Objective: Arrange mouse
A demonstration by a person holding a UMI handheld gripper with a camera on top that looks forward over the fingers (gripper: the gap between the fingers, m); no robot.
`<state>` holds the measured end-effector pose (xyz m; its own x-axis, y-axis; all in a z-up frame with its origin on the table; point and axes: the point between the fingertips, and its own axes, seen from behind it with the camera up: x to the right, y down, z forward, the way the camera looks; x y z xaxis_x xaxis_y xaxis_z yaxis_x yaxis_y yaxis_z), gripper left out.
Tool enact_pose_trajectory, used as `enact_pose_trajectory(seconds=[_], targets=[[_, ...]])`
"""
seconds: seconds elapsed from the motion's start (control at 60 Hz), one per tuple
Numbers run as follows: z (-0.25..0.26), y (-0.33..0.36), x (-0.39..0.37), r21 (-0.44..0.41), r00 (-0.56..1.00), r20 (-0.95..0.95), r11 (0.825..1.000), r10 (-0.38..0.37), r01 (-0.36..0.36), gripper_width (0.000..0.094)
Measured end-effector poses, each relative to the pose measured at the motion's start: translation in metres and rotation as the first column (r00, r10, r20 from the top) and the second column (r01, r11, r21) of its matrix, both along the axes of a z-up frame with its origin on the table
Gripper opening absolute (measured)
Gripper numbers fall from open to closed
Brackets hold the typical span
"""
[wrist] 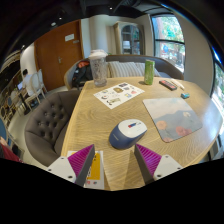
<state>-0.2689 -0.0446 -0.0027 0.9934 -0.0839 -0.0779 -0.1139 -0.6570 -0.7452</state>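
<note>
In the gripper view, the claw (113, 160) hangs above a round wooden table (85, 125), its two fingers spread wide apart with nothing pressed between them. The magenta pad of the left finger (80, 160) and that of the right finger (148, 155) both face inward over bare wood.

The mouse (127, 132), grey-blue with a lighter top, lies flat on the table just ahead of the fingers, in line with the gap between them and a little nearer the right finger. It touches neither pad.

To the right of the mouse, and apart from it, lies a mouse pad (172, 117) with a printed, colourful picture on it. Beyond the mouse, toward the middle of the table, a printed sheet (118, 95) lies flat. Farther back stands a clear pitcher (98, 68), and to its right a green bottle (149, 71), both upright. A small dark object (167, 84) lies near the far right rim; what it is cannot be told.

A grey tufted armchair (45, 120) is drawn up at the table's left side. Behind the table are a wooden door (55, 50) and a bright window (168, 35).
</note>
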Motion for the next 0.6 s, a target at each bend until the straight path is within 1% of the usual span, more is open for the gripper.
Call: enact_pose_trajectory(seconds=[0.05,0.083,0.233,0.5,0.533,0.55,0.583,0.6], targets=[[-0.011,0.006,0.007,-0.011,1.000,-0.005,1.000,0.008,-0.008,0.0822],[-0.010,0.017,0.014,0.021,1.000,0.014,1.000,0.016,-0.016,0.0814],[-0.009,0.046,0.018,0.033,0.996,0.007,0.996,0.086,-0.086,0.0811],[-0.008,0.096,0.020,0.036,0.982,-0.003,0.982,0.187,-0.187,0.0800],[-0.009,0.101,0.020,0.037,0.979,0.008,0.978,0.204,-0.204,0.0780],[-0.010,0.104,0.017,0.037,0.978,0.016,0.977,0.210,-0.210,0.0759],[-0.011,0.107,0.021,0.038,0.974,0.039,0.973,0.225,-0.226,0.0686],[-0.012,0.108,0.021,0.039,0.972,0.045,0.972,0.232,-0.233,0.0681]])
